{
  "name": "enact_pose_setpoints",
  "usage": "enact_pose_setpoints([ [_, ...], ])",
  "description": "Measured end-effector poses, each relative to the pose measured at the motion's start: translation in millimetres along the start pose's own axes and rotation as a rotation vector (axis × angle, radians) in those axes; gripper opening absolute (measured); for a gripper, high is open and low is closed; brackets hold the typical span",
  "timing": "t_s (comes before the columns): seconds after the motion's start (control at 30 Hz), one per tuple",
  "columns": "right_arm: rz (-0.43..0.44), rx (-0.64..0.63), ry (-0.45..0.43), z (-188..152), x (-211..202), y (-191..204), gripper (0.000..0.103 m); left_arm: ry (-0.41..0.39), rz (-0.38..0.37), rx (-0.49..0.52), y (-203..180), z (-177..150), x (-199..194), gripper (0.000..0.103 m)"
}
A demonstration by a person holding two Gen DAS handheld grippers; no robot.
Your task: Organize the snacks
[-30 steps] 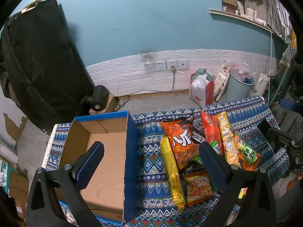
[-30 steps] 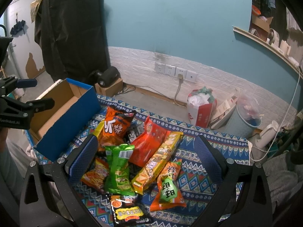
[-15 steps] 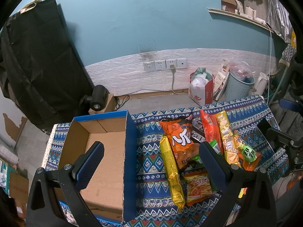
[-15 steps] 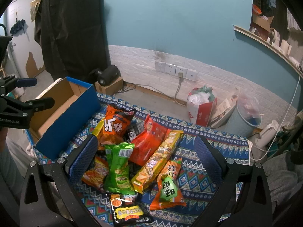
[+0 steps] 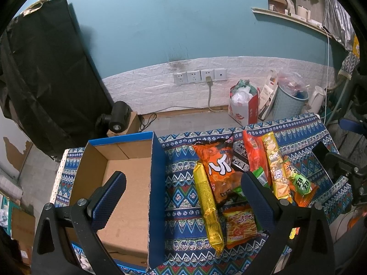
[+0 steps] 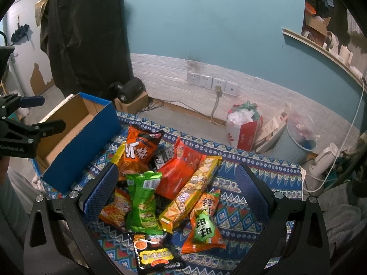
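Both jaws are held apart and empty; overlapping snack bags [image 6: 165,183] could be dragged off the table's [image 6: 263,178] near edge.

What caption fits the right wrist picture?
Open right tool hovers over snack bags beside an empty cardboard box.

Teal wall [image 5: 160,23], white brick panel [image 5: 149,91], perhaps concrete floor [image 5: 183,123]

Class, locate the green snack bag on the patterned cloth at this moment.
In the right wrist view the green snack bag lies low and left of centre in the pile, between the long yellow packet and the right gripper's left finger.
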State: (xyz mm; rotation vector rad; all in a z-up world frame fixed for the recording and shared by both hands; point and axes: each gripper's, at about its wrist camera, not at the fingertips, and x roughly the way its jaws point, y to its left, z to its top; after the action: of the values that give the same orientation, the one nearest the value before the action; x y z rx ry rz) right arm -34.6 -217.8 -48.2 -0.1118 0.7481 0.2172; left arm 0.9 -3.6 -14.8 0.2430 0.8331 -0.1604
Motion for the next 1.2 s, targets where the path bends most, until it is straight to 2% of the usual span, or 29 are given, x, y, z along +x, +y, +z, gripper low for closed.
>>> enact_pose_setpoints([
  [0.43, -0.004, 0.002, 0.015, 0.5, 0.0, -1.2, 0.1, 0.029, -0.004, 0.013, -3.0, -0.6, 12.1, 0.101],
  [0.77, -0.01, 0.013, 0.054, -2.5, 10.5, -7.6, 0.1, 0.101, -0.017, 0.023, -8.2, -7.7, 42.6, 0.101],
  [0.87, -0.022, 0.031, 0.092, -6.5, 22.8, -15.7, 0.099, 0.122, -0.011, 0.035, -10.9, -12.0, 53.7, 0.101],
  [1.0, -0.046, 0.061, 0.157, -16.4, 42.3, -29.5, 0.099, 0.191, -0.004, 0.034, -14.8, -21.2, 82.3, 0.101],
  [1.2, -0.055, 0.113, 0.252, -37.0, 71.0, -51.8, 0.099, 0.309, -0.049, -0.009, -23.1, -36.6, 121.3, 0.101],
])
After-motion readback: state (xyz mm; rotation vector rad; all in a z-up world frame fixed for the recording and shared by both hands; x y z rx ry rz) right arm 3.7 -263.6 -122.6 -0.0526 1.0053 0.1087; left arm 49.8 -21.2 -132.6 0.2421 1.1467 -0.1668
